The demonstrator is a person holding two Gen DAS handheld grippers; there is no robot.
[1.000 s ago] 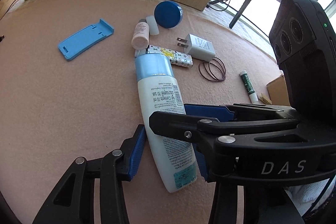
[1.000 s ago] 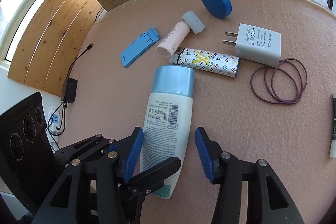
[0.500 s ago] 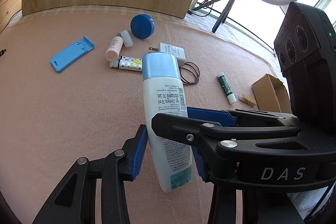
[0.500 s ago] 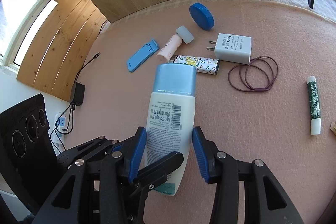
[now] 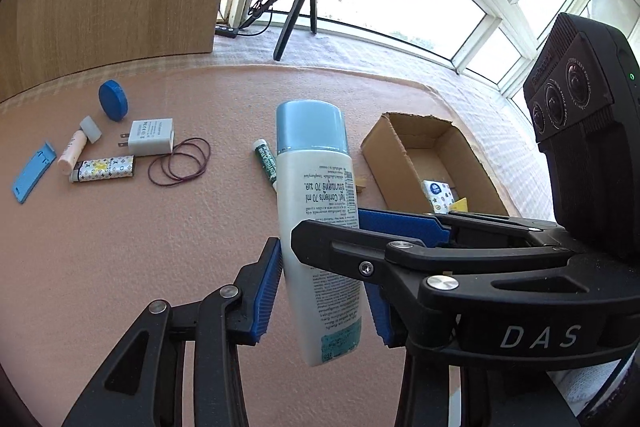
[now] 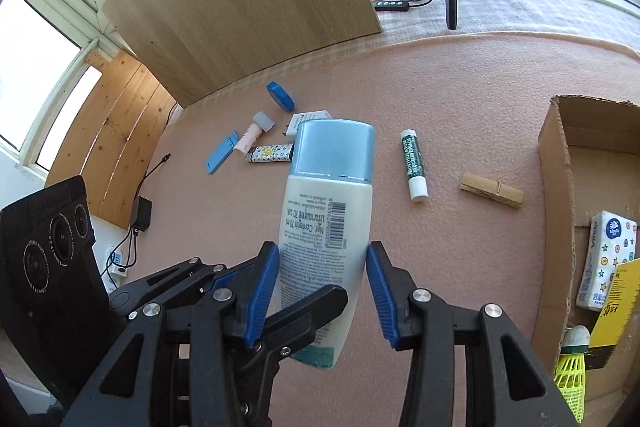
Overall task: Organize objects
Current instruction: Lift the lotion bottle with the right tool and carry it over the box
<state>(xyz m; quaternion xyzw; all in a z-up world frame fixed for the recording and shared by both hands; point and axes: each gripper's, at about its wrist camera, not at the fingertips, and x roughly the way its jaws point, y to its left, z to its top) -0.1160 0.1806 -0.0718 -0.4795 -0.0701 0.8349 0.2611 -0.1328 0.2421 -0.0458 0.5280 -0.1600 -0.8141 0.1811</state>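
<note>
A white bottle (image 5: 312,179) with a light-blue cap hangs in the air above the pink table, cap pointing away from me. My left gripper (image 5: 322,291) is shut on its lower body, blue pads pressing both sides. From the other side my right gripper (image 6: 322,287) is shut on the same bottle (image 6: 328,203), and one finger of each gripper crosses in front of it in the other's view. An open cardboard box (image 5: 404,155) sits to the right on the table, also seen in the right wrist view as the box (image 6: 556,187), holding a tissue pack (image 6: 608,263) and a yellow shuttlecock (image 6: 572,371).
Under the bottle lie a green lip balm stick (image 6: 414,167) and a wooden clothespin (image 6: 491,190). Far left are a white charger (image 5: 152,137), hair ties (image 5: 180,161), a patterned lighter (image 5: 102,169), a pink tube (image 5: 72,151), a blue round tin (image 5: 113,100) and a blue stand (image 5: 32,173).
Both grippers closed on the bottle, lifted it off the table and carried it right toward the cardboard box, which has come into view.
</note>
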